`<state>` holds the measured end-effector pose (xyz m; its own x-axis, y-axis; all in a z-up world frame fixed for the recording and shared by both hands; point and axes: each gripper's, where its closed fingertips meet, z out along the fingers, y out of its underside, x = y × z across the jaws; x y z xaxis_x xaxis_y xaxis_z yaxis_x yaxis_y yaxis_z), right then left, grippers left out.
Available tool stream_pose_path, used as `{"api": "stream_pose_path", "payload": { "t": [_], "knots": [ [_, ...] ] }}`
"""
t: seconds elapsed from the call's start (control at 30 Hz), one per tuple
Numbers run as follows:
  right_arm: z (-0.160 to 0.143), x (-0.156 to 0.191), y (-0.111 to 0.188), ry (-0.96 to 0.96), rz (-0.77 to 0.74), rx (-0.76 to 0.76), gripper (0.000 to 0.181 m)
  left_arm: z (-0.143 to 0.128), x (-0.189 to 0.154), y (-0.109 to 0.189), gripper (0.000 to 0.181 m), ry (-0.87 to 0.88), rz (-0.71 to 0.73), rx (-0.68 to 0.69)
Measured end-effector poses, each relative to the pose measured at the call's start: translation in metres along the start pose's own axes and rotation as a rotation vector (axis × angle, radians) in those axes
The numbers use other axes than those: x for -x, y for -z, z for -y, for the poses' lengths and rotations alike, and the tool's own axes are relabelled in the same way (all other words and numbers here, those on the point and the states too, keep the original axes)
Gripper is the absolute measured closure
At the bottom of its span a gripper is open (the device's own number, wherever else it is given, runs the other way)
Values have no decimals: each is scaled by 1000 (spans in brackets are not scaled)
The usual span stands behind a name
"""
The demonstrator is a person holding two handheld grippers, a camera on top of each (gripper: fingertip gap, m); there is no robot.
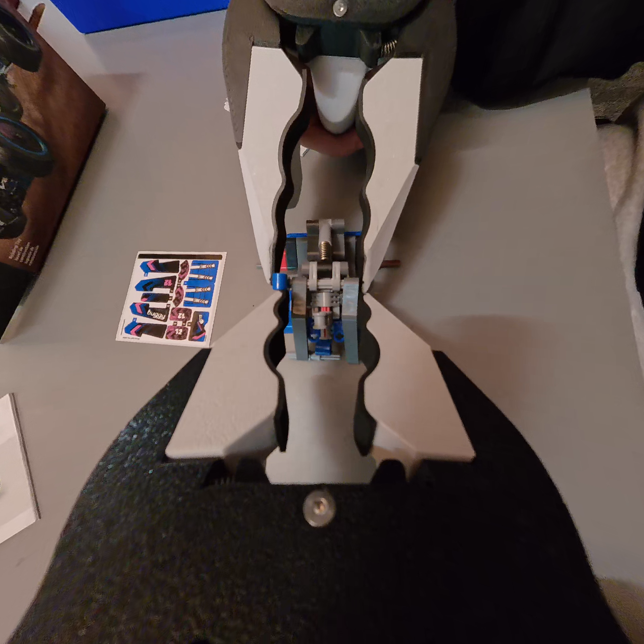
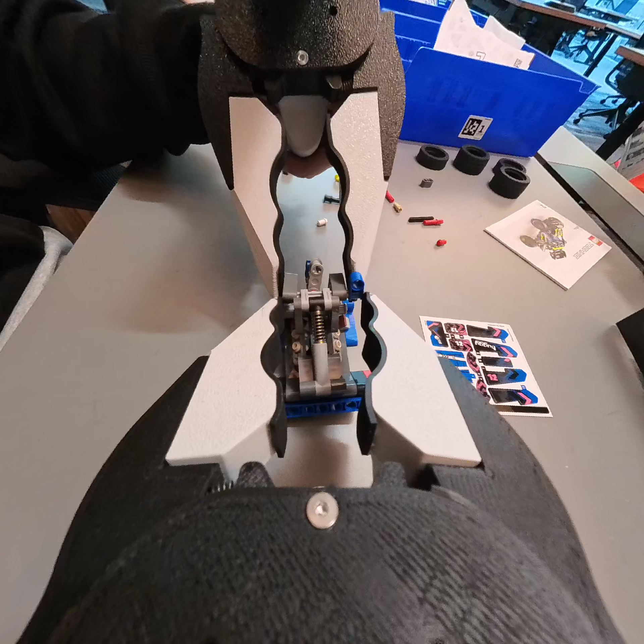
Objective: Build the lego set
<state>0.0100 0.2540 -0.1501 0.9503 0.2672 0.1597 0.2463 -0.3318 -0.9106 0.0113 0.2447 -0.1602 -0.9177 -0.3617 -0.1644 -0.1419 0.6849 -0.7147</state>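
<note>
The half-built grey-and-blue lego chassis with its spring shock [image 1: 322,299] sits mid-surface, pinched between both my grippers. My left gripper [image 1: 320,313] clamps its grey side beams; my right gripper [image 2: 319,352] clamps the other end. It's light, rigid, but joints pop apart, so I hold the beams. The sticker sheet [image 1: 170,299] lies beside it.

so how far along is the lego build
Done: a grey and blue chassis section with a spring shock absorber is assembled. In hand: the left gripper and right gripper both clamp it from opposite ends. Left: four black tyres, loose pins and the sticker sheet remain unused on the table.
</note>
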Motion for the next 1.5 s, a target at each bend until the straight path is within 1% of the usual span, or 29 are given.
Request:
{"api": "stream_pose_path", "payload": {
  "t": [0.1, 0.33, 0.57, 0.63, 0.77, 0.8, 0.9, 1.0, 1.03, 1.07, 1.1, 1.2, 1.3, 1.37, 1.4, 1.5],
  "knots": [
    [-1, -2, 0, -2, -14, 4, 140, 0, 0, 0, 147, 23, 0, -16],
    [-1, -3, 0, -17, 8, 3, 140, 0, 1, 0, 147, 52, 15, -66],
    [-1, -1, 0, 7, 0, 5, 141, -1, 1, 0, 149, 36, 8, -31],
    [-2, -1, 0, 3, 3, 7, 141, -1, 1, -1, 148, 41, 8, -38],
    [-3, -5, 2, -28, 10, 6, 140, 0, 2, -1, 145, 89, 22, -74],
    [-3, -5, 3, -26, 7, 3, 140, 1, -1, 0, 140, 94, 14, -84],
    [-3, -5, 9, -4, 2, -15, 137, -7, -3, 7, 130, 110, 38, -84],
    [0, -6, 17, -65, 22, -55, 135, -16, -1, 18, 130, 171, 57, -105],
    [-1, -5, 20, -96, 47, -48, 136, -19, -2, 20, 130, 202, 47, -114],
    [-5, -2, 21, -113, 78, -31, 144, -23, -3, 21, 130, 234, 34, -113],
    [-7, 0, 22, -114, 91, -14, 146, -28, -3, 21, 129, 260, 26, -105],
    [-15, -1, 21, -77, 64, 44, 135, -39, -6, 17, 128, 275, -6, -64],
    [-10, 3, 25, -71, 51, 85, 134, -50, -4, 18, 128, 248, -10, -5],
    [-9, 3, 25, -72, 31, 103, 136, -51, 2, 18, 127, 239, -16, 9],
    [-13, 2, 24, -54, 14, 124, 137, -49, 2, 16, 126, 227, -42, 6],
    [-27, 1, 23, -14, 7, 185, 152, -43, 2, 5, 116, 233, -140, 13]
  ]
}}
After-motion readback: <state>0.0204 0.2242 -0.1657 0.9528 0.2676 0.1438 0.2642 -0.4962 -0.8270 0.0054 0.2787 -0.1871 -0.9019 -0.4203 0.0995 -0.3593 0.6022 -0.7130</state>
